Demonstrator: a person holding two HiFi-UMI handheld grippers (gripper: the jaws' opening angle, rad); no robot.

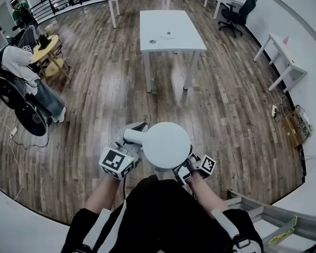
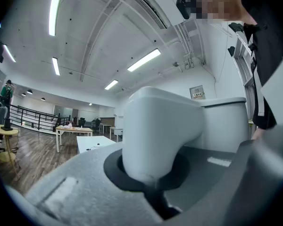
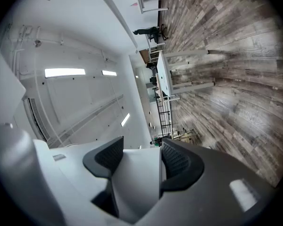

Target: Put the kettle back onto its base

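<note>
On the wall point(image 2: 172, 84) beyond the kettle point(image 2: 155, 131), a sign point(image 2: 196, 92), print unreadable.

Left gripper point(image 1: 130, 144): jaws closed round the handle of the kettle point(image 1: 166, 145); marker cube at its rear, toward the body.
Right gripper point(image 1: 183, 172): jaws wide apart, both pads against a white part of the kettle between them.
Left forearm point(image 1: 101, 195): bare, reaching forward, directly behind its gripper.
Right forearm point(image 1: 206, 195): bare, reaching forward, directly behind its gripper.
Spacing: grippers near each other, one each side of the kettle.
</note>
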